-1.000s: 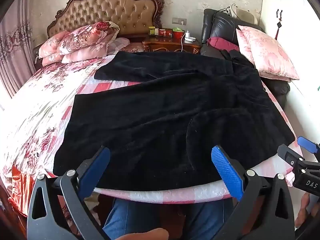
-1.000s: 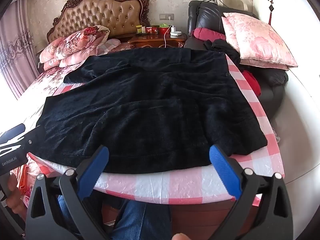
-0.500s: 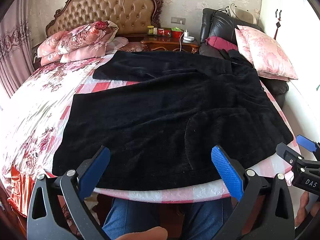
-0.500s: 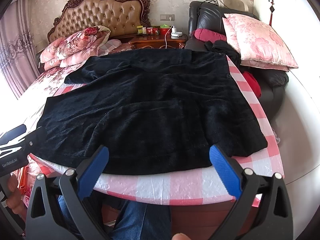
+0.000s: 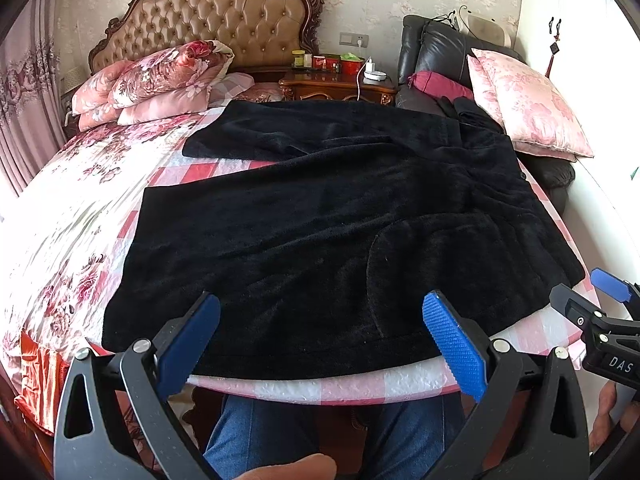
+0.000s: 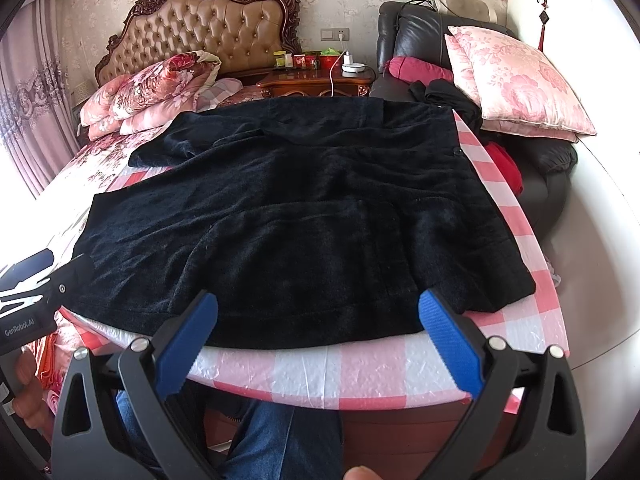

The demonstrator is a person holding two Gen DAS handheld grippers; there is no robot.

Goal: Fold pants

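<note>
Black fleece pants (image 5: 340, 216) lie spread flat across a pink checked sheet (image 5: 344, 388) on the bed, legs reaching toward the far left; they also show in the right wrist view (image 6: 304, 216). My left gripper (image 5: 320, 340) is open and empty, hovering at the near hem. My right gripper (image 6: 318, 340) is open and empty, just short of the near hem by the right corner. The right gripper shows at the left view's right edge (image 5: 600, 312); the left gripper's body shows at the right view's left edge (image 6: 36, 288).
A floral quilt (image 5: 72, 208) covers the bed's left side, pillows (image 5: 160, 80) by the tufted headboard. A nightstand (image 5: 340, 84) with jars stands behind. A black leather chair (image 5: 440, 56) with a pink cushion (image 5: 528, 104) stands at right. The person's jeans (image 5: 264, 436) are below the bed edge.
Almost nothing has moved; both grippers stay open near the near hem, with only a slight drift of the views.
</note>
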